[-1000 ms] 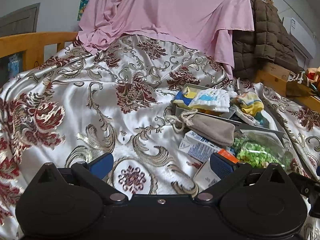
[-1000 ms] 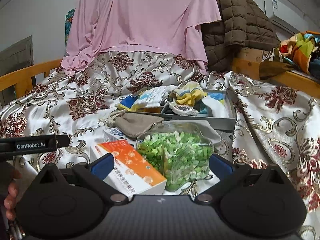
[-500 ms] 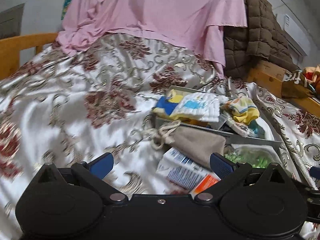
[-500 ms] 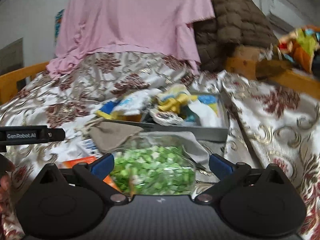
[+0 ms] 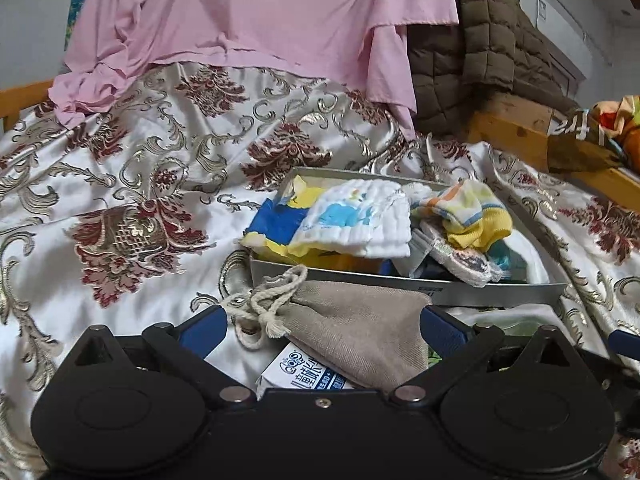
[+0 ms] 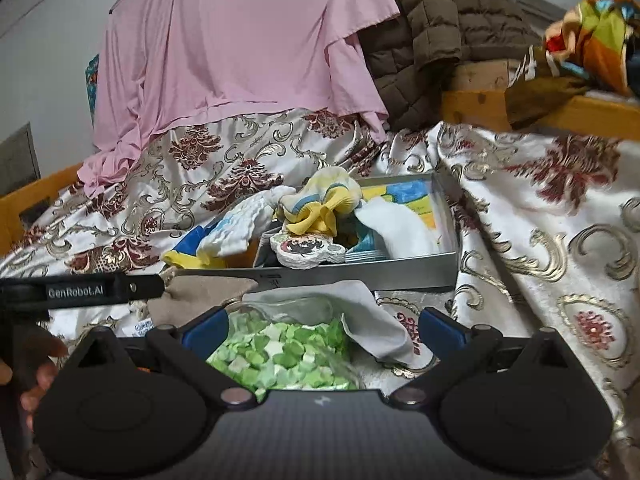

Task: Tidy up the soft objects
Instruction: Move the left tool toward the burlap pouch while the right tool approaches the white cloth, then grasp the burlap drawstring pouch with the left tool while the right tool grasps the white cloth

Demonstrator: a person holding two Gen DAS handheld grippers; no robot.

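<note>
Bedspread (image 5: pixel 140 184): pouch (image 5: pixel 352 340) between left claw (image 5: pixel 322 326) fingers.

The bed (image 5: pixel 132 184) is covered in a shiny white spread with red and gold floral patterns. Lying on it are a grey metal tray (image 5: pixel 400 282) heaped with small cloths, a beige drawstring pouch (image 5: pixel 352 332) just before the tray, a white carton (image 5: pixel 298 374) partly under the pouch, and a clear bag of green pieces (image 6: pixel 280 352). A pink sheet (image 5: pixel 256 20) drapes over the far end.

Home bedroom, bedspread (image 5: pixel 168 168), wooden bedframe (image 6: pixel 500 108)
</note>
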